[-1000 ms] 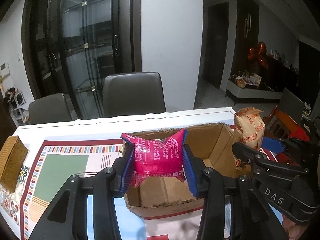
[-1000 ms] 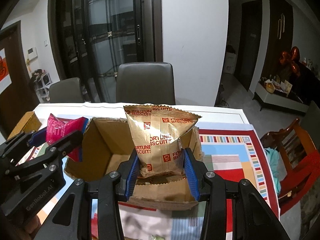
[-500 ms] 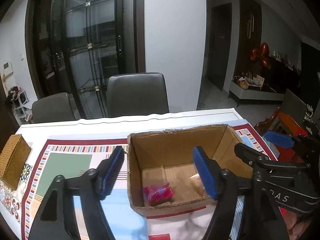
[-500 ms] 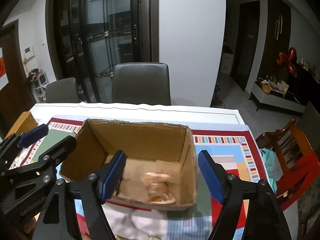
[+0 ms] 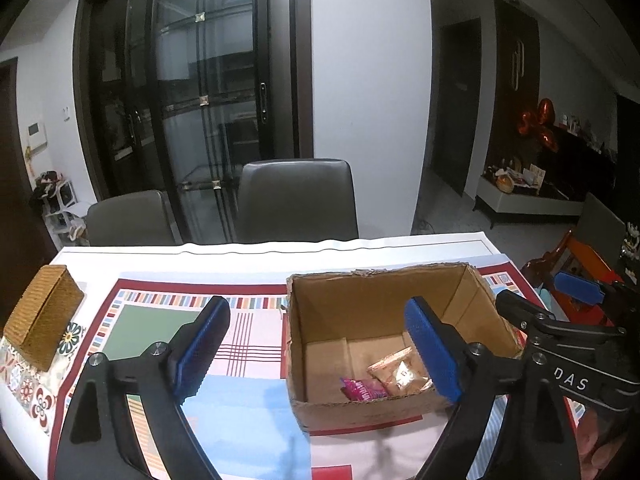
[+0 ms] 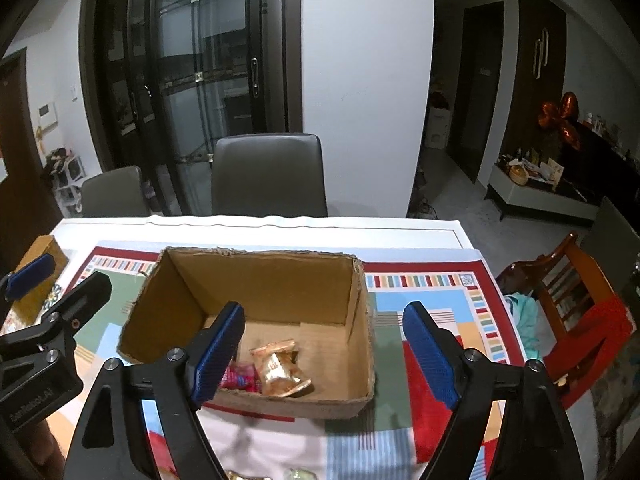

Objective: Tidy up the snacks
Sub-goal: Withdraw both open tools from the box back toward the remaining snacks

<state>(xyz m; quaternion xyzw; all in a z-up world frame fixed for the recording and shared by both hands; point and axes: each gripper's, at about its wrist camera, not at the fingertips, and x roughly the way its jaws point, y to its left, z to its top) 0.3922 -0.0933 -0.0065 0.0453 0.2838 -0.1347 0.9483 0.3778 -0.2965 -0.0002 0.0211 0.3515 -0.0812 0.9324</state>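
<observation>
An open cardboard box (image 5: 384, 300) (image 6: 260, 276) stands on the patterned table mat. On its floor lie a pink snack packet (image 5: 362, 389) (image 6: 238, 378) and a gold biscuit packet (image 5: 400, 372) (image 6: 280, 368), side by side near the front wall. My left gripper (image 5: 318, 348) (image 6: 62, 280) hovers over the box's left front corner. Its jaws are still opening and hold nothing. My right gripper (image 6: 325, 350) (image 5: 544, 296) hangs above the box's front right part, jaws likewise opening, with nothing gripped.
A woven wicker box (image 5: 44, 316) sits at the table's left edge. Two grey chairs (image 5: 296, 200) stand behind the table and a wooden chair (image 6: 572, 292) to its right. More snack wrappers (image 6: 296, 474) peek in at the near edge.
Both grippers opened wide. The left let go of the pink packet and the right let go of the gold biscuit packet; both packets dropped to the box floor.
</observation>
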